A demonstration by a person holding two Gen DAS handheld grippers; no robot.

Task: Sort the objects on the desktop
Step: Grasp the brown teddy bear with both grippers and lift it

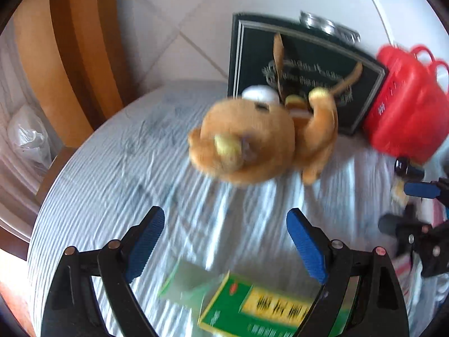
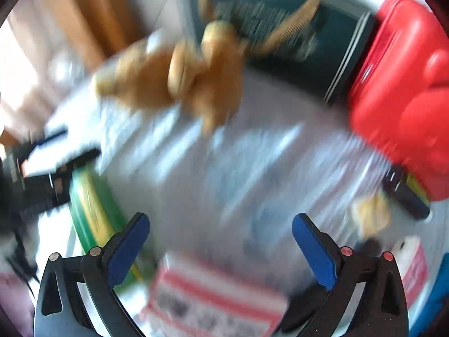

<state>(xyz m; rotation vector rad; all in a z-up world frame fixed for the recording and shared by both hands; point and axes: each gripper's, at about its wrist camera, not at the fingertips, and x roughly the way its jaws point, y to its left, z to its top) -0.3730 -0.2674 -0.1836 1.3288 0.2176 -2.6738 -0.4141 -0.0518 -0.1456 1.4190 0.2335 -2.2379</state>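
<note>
Risk: both views are smeared, so an aim set now could land off target. The green and yellow cardboard box (image 1: 258,306) lies partly under the left hand-held gripper (image 1: 226,244); closing low could nudge it along the pale striped cloth on the table (image 1: 112,174).

Left hand-held gripper: jaws wide, holding nothing. Brown plush toy (image 1: 252,143) at 12 o'clock, apart from it. Red plastic basket (image 1: 404,98) at 2 o'clock.

Right hand-held gripper (image 2: 221,247): wide, holding nothing. Red-and-white striped packet (image 2: 216,300) sits just below it at 6 o'clock.
</note>
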